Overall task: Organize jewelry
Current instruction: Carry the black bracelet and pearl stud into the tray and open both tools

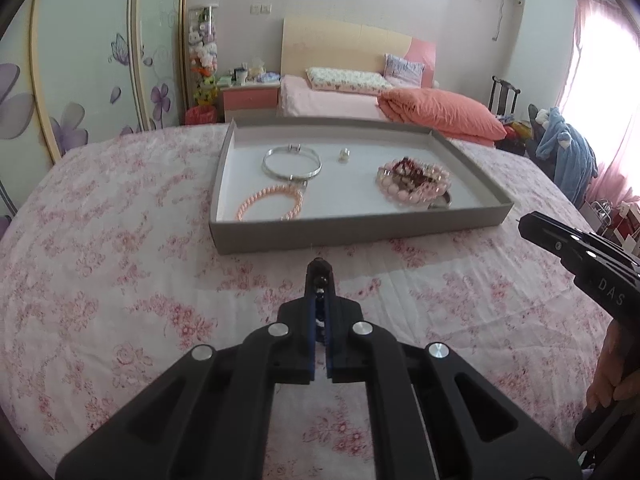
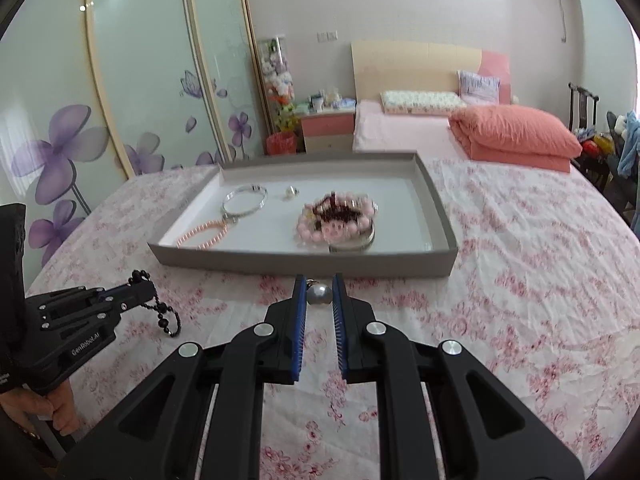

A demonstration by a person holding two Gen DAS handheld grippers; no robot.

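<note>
Right wrist view: we see the floral pink bedspread [image 2: 500, 260] carrying a shallow grey cardboard tray [image 2: 436, 204]. Inside, near its left edge, lie a silver bangle [image 2: 245, 201] and pink pearl bracelet [image 2: 204, 234]; a pink bead pile [image 2: 336, 220] sits near the front edge. Our left gripper [image 2: 138, 290] is clamped on a black bead strand [image 2: 166, 316]. Our right gripper [image 2: 319, 294] pinches a grey pearl earring [image 2: 319, 294].

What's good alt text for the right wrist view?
The right gripper pinches a grey pearl bead just short of a shallow grey tray on a floral bedspread. The tray holds a silver bangle, pink bead bracelets and a small ring. At left, the left gripper holds a black bead strand.
</note>
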